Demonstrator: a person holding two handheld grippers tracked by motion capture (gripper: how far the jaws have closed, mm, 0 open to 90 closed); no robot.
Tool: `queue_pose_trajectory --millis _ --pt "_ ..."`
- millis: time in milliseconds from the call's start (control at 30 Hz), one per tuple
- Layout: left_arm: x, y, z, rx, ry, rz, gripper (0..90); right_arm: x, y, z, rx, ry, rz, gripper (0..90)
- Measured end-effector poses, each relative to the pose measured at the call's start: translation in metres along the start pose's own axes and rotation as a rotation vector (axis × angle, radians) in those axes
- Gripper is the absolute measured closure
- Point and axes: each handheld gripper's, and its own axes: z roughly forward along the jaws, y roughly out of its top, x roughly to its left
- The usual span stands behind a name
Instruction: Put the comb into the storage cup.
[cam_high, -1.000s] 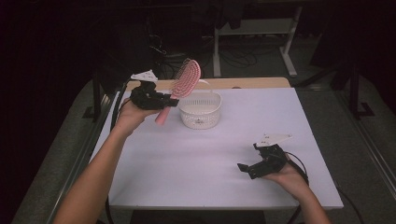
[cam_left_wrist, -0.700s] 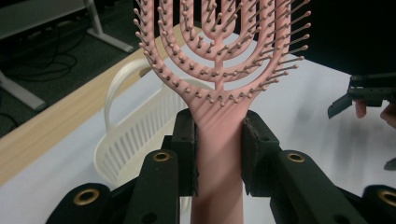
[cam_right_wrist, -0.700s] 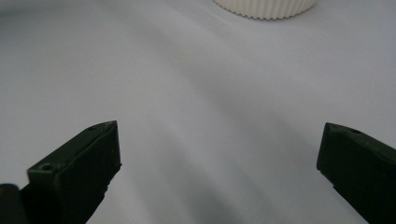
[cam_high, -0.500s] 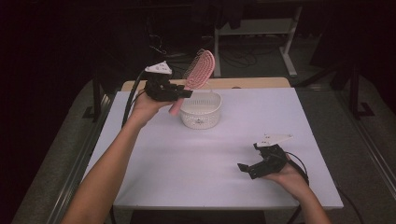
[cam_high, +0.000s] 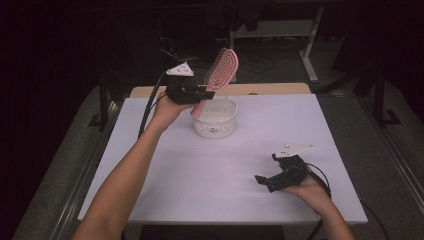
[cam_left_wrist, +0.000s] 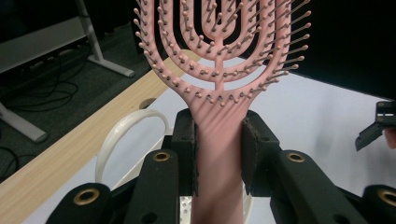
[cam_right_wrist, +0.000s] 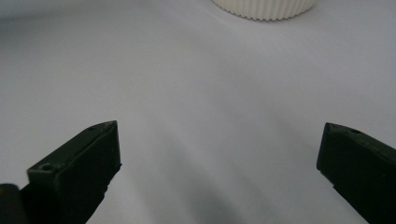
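Note:
A pink vented hairbrush (cam_high: 221, 70) (cam_left_wrist: 219, 51) is held up in the air, bristle head highest, with my left gripper (cam_high: 202, 94) (cam_left_wrist: 218, 156) shut on its handle. The brush hangs over the left rim of a round white ribbed basket (cam_high: 215, 120) (cam_left_wrist: 128, 135) at the back middle of the table. My right gripper (cam_high: 265, 181) (cam_right_wrist: 219, 172) rests low near the front right of the white table, open, jaws wide apart with nothing between them. The basket's wall (cam_right_wrist: 264, 7) lies ahead of it in the right gripper view.
The white tabletop (cam_high: 210, 170) has a wooden strip (cam_high: 270, 89) along its far edge. Dark floor with cables and a table frame (cam_high: 310, 50) lies beyond. A black cable (cam_high: 150, 105) trails from the left gripper off the table's left side.
My left hand has carried the brush to the right and up, from left of the basket to over its rim. The right hand has stayed where it was.

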Motion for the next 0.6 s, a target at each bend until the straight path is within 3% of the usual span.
queue_pose_trajectory --millis 600 --pt "0.01 -0.013 0.034 0.033 -0.016 0.026 70.4 -0.001 -0.001 0.0 -0.002 0.003 0.004 0.0"
